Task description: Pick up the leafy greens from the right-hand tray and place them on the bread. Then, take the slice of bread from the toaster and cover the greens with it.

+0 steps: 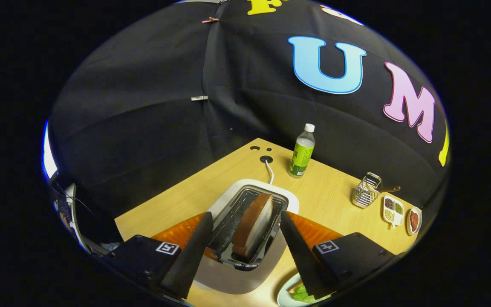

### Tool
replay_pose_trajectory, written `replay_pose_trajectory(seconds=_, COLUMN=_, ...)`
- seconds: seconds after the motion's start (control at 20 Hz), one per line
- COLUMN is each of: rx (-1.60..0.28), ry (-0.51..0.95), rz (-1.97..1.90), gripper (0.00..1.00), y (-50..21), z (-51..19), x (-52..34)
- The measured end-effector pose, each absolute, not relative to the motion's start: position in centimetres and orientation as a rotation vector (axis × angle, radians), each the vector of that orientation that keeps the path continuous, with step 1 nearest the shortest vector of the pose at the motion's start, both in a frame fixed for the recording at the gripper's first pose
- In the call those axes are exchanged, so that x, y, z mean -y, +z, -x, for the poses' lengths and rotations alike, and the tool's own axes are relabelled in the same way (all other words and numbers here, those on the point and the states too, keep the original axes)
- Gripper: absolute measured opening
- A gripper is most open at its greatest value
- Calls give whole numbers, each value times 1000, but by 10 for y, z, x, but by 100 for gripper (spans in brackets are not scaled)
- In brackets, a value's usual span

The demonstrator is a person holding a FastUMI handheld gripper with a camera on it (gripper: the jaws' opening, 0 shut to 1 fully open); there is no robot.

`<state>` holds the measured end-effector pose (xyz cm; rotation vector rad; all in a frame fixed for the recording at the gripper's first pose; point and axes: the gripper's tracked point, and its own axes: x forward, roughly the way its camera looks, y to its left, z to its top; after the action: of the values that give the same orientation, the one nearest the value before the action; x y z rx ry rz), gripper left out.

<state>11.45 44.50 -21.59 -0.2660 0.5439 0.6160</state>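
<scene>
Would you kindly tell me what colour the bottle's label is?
Green, on the bottle standing beyond the toaster, in the gripper view.

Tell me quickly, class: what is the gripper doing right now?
Gripper: open, holding nothing; its fingers straddle the bread slice standing in the toaster without touching it.

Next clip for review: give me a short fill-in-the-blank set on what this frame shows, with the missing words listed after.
1. The brown-crusted slice of bread stands in a slot of the white ____.
2. The gripper has its fingers ____, one on each side of the slice, not touching it.
3. The clear bottle with the green label stands upright on the wooden table, ____ the toaster.
4. Leafy greens lie on a pale ____ beside the toaster.

Missing words: toaster; open; beyond; plate
</scene>
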Motion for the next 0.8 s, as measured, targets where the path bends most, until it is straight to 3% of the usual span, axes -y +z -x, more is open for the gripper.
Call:
replay_pose_trajectory(seconds=0.1, rx=-560, ry=603, rz=263, gripper=99, y=-221, z=-118, x=-445)
replay_pose_trajectory(seconds=0.2, rx=-563, ry=595, rz=238, gripper=91, y=-220, z=-121, x=-447)
replay_pose_trajectory(seconds=0.45, rx=-583, ry=577, rz=212, gripper=42, y=-220, z=-121, x=-448)
replay_pose_trajectory(seconds=0.8, rx=-614, ry=523, rz=195, gripper=17, y=-217, z=-122, x=-439)
